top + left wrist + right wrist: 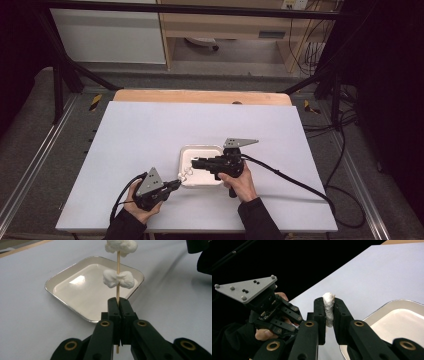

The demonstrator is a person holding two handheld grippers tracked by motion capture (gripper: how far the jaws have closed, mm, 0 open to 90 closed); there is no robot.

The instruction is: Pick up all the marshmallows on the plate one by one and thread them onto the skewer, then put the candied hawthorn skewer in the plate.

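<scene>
My left gripper (119, 301) is shut on a thin wooden skewer (118, 293) that stands upright between its jaws. Two white marshmallows are threaded on it, one lower (118, 280) and one at the top (121, 246). In the high view the left gripper (177, 183) holds the skewer (186, 174) at the near left corner of the white tray (200, 149). My right gripper (328, 301) is shut on a single marshmallow (328, 307), squeezed flat between the pads. It hovers over the tray's left part (194, 162), pointing towards the left gripper (262, 310).
The shallow square tray (62, 280) has a bare white bottom and lies on a white table sheet (150, 130). A wooden table edge (200, 96) runs along the back. Cables (290, 177) trail from the right gripper across the sheet's right side.
</scene>
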